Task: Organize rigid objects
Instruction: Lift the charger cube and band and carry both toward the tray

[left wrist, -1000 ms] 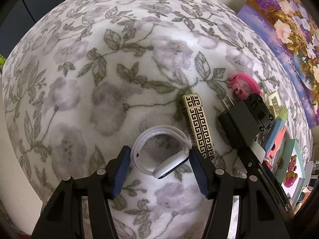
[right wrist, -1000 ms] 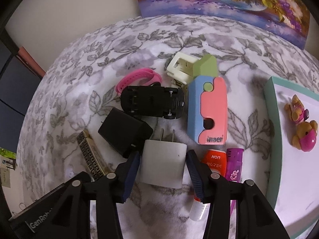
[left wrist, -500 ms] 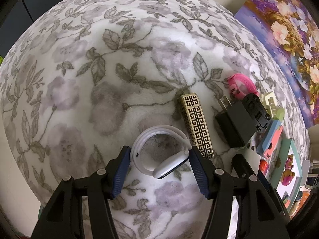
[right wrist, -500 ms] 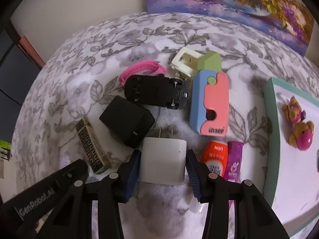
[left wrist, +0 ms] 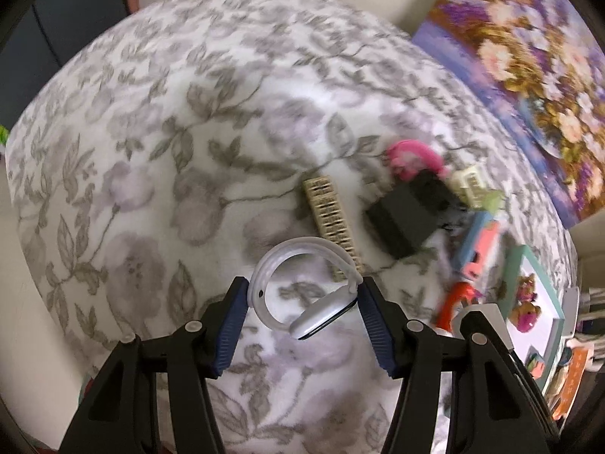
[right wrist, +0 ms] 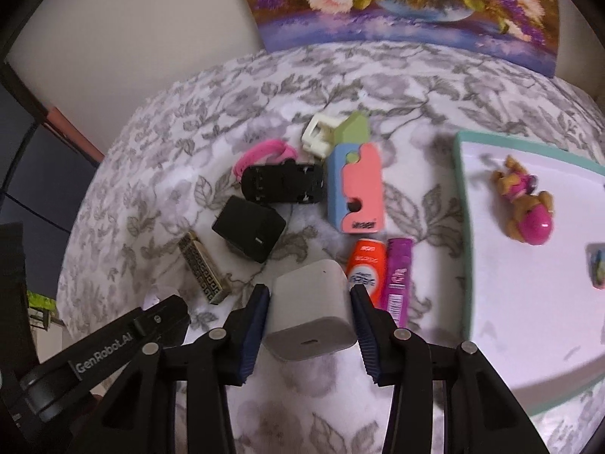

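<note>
My left gripper [left wrist: 304, 285] is shut on a white wristband [left wrist: 321, 317], its pads pressing the loop's two sides, and holds it above the floral cloth [left wrist: 151, 151]. My right gripper [right wrist: 310, 293] is shut on a white charger block [right wrist: 310, 310], lifted off the cloth and tilted so its port end faces the camera. A teal-rimmed white tray [right wrist: 463, 208] lies to the right, with a small toy figure [right wrist: 525, 204] on it.
On the cloth lie a gold patterned box [right wrist: 204, 272], black charger [right wrist: 247, 232], black toy car [right wrist: 281, 183], pink band [right wrist: 261, 155], cream plug [right wrist: 317, 134], pink-and-blue holder [right wrist: 355, 185], and orange [right wrist: 366, 265] and purple tubes [right wrist: 397, 276]. A flower painting [right wrist: 397, 0] leans behind.
Both grippers have risen with their loads. The white charger came off the cloth and tipped its port end toward the camera. The wristband hangs higher over the cloth.
</note>
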A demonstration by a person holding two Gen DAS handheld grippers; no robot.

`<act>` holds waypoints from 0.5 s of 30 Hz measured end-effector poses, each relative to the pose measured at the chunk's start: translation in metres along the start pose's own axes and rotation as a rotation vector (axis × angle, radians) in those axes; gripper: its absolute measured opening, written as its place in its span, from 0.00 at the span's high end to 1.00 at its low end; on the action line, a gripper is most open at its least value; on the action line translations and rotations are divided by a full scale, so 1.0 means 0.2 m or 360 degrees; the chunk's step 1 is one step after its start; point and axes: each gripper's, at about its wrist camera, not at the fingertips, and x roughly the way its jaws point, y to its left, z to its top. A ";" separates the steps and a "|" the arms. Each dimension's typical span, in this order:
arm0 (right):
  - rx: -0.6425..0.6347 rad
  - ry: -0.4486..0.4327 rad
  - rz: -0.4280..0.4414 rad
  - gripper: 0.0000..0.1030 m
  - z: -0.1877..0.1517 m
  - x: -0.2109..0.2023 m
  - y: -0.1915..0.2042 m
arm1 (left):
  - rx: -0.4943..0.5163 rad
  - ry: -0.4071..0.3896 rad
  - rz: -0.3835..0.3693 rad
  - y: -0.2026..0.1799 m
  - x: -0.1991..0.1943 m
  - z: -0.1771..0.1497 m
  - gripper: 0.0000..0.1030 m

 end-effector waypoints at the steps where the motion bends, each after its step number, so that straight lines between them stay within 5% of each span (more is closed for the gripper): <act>1: 0.0006 -0.0015 -0.0007 0.54 0.01 -0.03 -0.01 | 0.0024 -0.0016 -0.0005 -0.03 -0.02 0.00 0.41; 15: 0.0331 -0.0174 -0.0229 0.54 0.04 -0.34 -0.54 | 0.0451 -0.0040 0.0009 -0.65 -0.12 -0.15 0.41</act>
